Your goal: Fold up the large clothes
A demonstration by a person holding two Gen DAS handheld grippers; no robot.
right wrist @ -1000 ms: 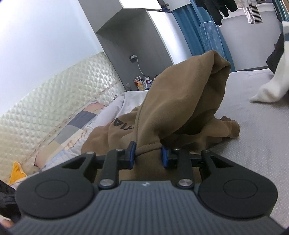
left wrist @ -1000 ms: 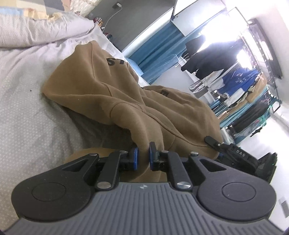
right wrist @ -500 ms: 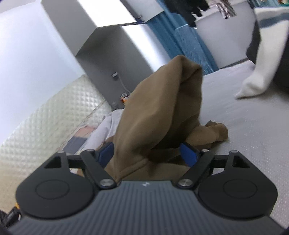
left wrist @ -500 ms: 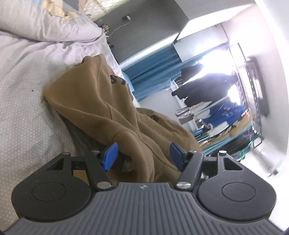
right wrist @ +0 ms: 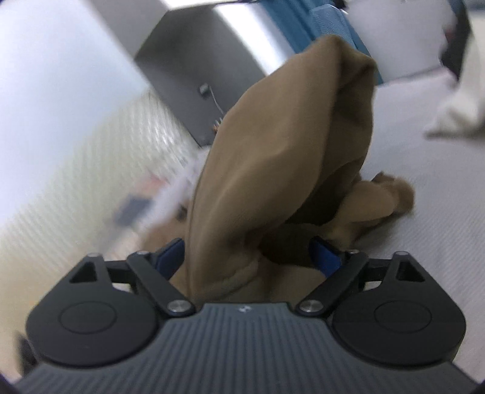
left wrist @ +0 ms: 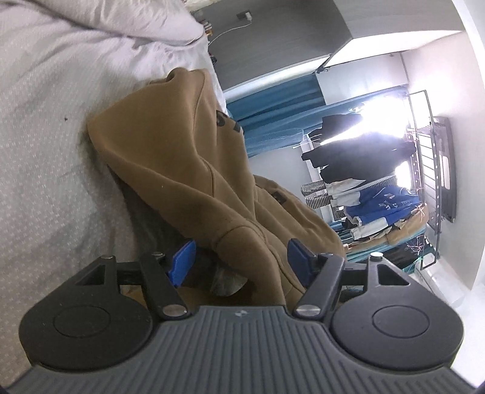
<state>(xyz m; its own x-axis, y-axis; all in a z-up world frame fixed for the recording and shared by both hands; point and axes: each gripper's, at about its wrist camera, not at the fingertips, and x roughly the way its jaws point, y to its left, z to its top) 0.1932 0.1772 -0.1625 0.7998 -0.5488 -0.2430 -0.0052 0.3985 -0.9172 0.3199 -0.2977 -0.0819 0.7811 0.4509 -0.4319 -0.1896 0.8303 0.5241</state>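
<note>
A brown hoodie (left wrist: 188,157) with dark lettering lies bunched on the grey bed (left wrist: 45,169). My left gripper (left wrist: 241,260) is open; a fold of the hoodie runs between its spread blue pads (left wrist: 182,260) without being pinched. In the blurred right wrist view the same hoodie (right wrist: 272,157) stands up in a tall fold. My right gripper (right wrist: 247,256) is open too, with the fabric's edge lying loose between its blue pads (right wrist: 324,257).
A white pillow (left wrist: 127,18) lies at the head of the bed. A rack of hanging clothes (left wrist: 379,194) stands beyond the bed by a bright window with blue curtains (left wrist: 272,121). A quilted headboard (right wrist: 75,169) and a white garment (right wrist: 454,103) show in the right view.
Both grippers were shut on the hoodie's edge one second ago; both have opened wide and let it go. Both views have shifted and tilted.
</note>
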